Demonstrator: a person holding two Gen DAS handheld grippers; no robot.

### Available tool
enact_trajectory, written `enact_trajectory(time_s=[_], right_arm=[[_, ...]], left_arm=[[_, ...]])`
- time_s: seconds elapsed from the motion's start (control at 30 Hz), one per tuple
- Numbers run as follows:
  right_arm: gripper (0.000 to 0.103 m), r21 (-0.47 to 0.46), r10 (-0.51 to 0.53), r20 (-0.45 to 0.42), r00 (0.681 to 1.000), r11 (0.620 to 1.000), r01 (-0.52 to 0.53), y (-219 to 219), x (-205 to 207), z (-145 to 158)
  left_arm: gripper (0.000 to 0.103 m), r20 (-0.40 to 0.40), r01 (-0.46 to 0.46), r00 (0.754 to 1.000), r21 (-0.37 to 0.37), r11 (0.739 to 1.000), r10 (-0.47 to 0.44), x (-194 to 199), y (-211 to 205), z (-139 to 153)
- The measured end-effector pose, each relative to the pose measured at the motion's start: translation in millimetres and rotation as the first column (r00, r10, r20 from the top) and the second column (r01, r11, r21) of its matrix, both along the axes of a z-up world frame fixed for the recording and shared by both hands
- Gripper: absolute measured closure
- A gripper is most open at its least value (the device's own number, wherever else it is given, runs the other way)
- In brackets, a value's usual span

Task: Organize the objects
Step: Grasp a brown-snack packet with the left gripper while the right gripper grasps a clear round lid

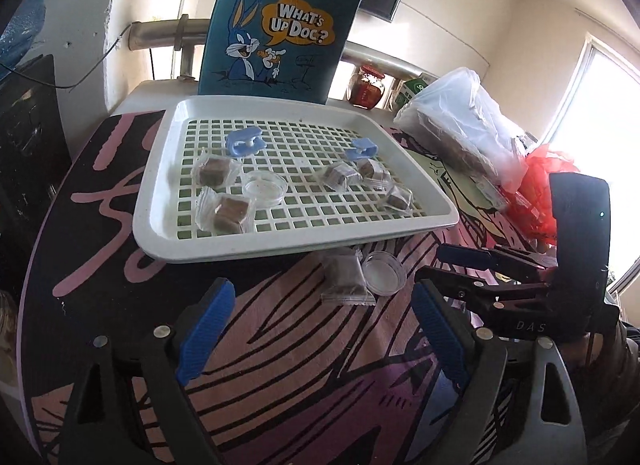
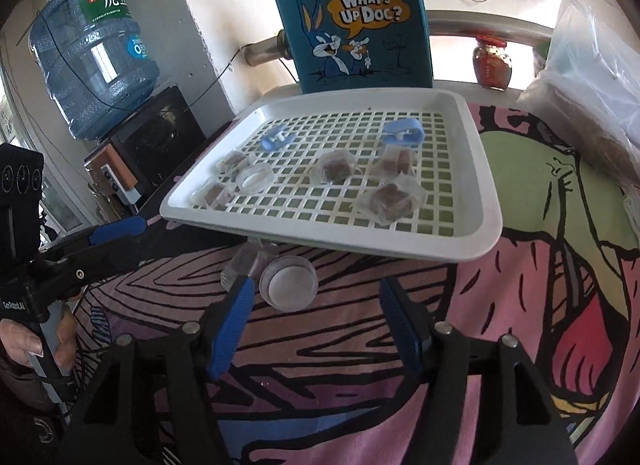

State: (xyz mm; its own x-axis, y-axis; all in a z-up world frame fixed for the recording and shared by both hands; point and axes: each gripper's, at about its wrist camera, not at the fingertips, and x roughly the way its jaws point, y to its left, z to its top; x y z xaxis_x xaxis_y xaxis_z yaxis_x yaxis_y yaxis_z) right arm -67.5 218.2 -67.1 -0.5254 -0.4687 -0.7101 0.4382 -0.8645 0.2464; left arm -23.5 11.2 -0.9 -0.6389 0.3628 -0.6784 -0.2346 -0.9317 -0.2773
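From your left wrist view, your left gripper (image 1: 320, 331) hovers over the patterned tabletop (image 1: 280, 377), jaws spread wide and holding nothing. Just ahead lie a wrapped candy (image 1: 346, 275) and a clear round dish (image 1: 383, 273), touching, off the white tray (image 1: 168, 221). On the tray sit more wrapped candies, two blue clips (image 1: 245, 140) and another clear dish (image 1: 265, 188).

From your right wrist view, your right gripper (image 2: 320, 327) is also released and empty, with the clear round dish (image 2: 289, 283) just beyond its jaws, near the tray's (image 2: 480, 241) front edge.
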Motion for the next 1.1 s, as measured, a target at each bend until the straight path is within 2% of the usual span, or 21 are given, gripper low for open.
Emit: enact_trajectory(time_s=[0.07, 0.13, 0.27, 0.4, 0.5, 0.57, 0.63, 0.67, 0.7, 0.77, 0.8, 1.0, 1.1], right_arm=[[0.048, 0.041, 0.004, -0.007, 1.000, 0.999, -0.004, -6, -1, -4], [0.049, 0.076, 0.003, -0.022, 1.000, 0.997, -0.001, -10, -1, -6], [0.062, 0.091, -0.001, 0.009, 1.000, 0.996, 0.000, -15, -10, -10], [0.069, 0.112, 0.003, 0.024, 1.000, 0.994, -0.006, -22, -17, -17], [0.086, 0.149, 0.002, 0.001, 1.000, 0.989, -0.002, -25, -16, -20], [0.098, 0.137, 0.005, 0.004, 1.000, 0.991, -0.006, -23, -16, -19], [0.098, 0.156, -0.020, -0.011, 1.000, 0.988, 0.021, -19, -15, -19], [0.098, 0.157, -0.027, -0.014, 1.000, 0.987, 0.029, -17, -14, -18], [0.098, 0.150, -0.030, -0.011, 0.999, 0.988, 0.031, -15, -14, -18], [0.099, 0.149, -0.029, -0.012, 1.000, 0.988, 0.030, -14, -14, -18], [0.099, 0.157, -0.029, -0.020, 0.999, 0.987, 0.032, -15, -12, -17], [0.100, 0.207, 0.008, -0.062, 0.998, 0.978, 0.005, -27, -2, -15], [0.100, 0.207, 0.029, -0.056, 0.998, 0.978, -0.017, -30, 2, -15]], left_arm=[[0.013, 0.016, 0.023, 1.000, -0.013, 1.000, -0.023, -5, 8, -8], [0.014, 0.039, 0.035, 0.999, -0.031, 0.999, -0.034, -12, 14, -15], [0.020, 0.065, 0.044, 0.997, -0.072, 0.996, -0.039, -27, 24, -25], [0.023, 0.065, 0.041, 0.997, -0.098, 0.994, -0.035, -34, 27, -30], [0.023, 0.063, 0.039, 0.997, -0.092, 0.995, -0.033, -37, 29, -30], [0.024, 0.065, 0.044, 0.997, -0.108, 0.993, -0.037, -40, 34, -30], [0.035, 0.063, 0.064, 0.996, -0.116, 0.991, -0.057, -40, 39, -30], [0.045, 0.061, 0.065, 0.997, -0.133, 0.989, -0.057, -40, 41, -30], [0.059, 0.060, 0.068, 0.996, -0.144, 0.987, -0.060, -39, 43, -30], [0.064, 0.053, 0.070, 0.997, -0.167, 0.983, -0.062, -39, 46, -29], [0.079, 0.051, 0.087, 0.996, -0.153, 0.984, -0.080, -38, 45, -29], [0.079, 0.065, 0.077, 0.995, -0.122, 0.990, -0.070, -27, 30, -29], [0.078, 0.064, 0.063, 0.996, -0.135, 0.989, -0.054, -20, 21, -28]])
